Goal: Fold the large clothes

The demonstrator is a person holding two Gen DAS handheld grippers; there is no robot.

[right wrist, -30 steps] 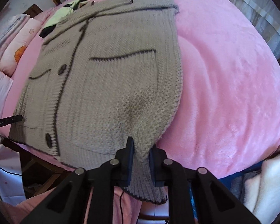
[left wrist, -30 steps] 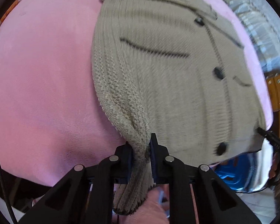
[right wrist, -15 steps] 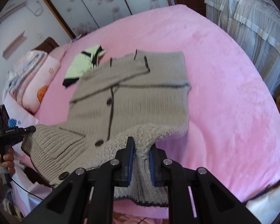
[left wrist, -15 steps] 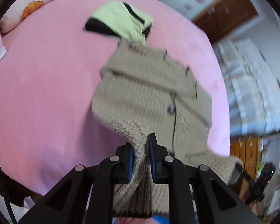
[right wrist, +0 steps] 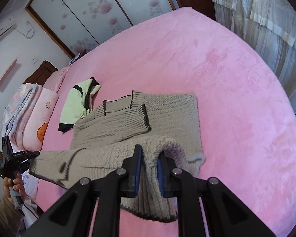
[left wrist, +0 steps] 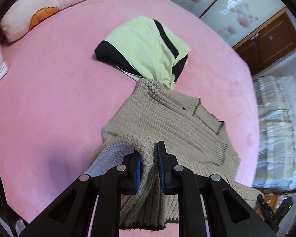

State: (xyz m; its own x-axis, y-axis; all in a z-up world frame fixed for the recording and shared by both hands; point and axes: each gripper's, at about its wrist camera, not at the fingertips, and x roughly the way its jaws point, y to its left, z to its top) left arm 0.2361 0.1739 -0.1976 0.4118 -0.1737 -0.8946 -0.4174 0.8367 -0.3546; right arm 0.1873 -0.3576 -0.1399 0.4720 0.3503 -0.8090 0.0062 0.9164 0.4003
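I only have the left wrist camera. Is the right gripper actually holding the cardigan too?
Observer: Yes, the right gripper is shut on the cardigan hem, held above the bed.
Operator: Does the far half lie flat on that side?
Observer: Its right edge lies flat on the pink bed, with the sleeve cuffs folded on top.
Operator: Anything beyond the pillow?
Observer: Folded floral bedding is stacked beside the pillow.

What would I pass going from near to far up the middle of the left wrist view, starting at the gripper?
Left gripper shut on the beige cardigan's hem → beige cardigan → green and black garment → pink bedspread → floral sliding doors.
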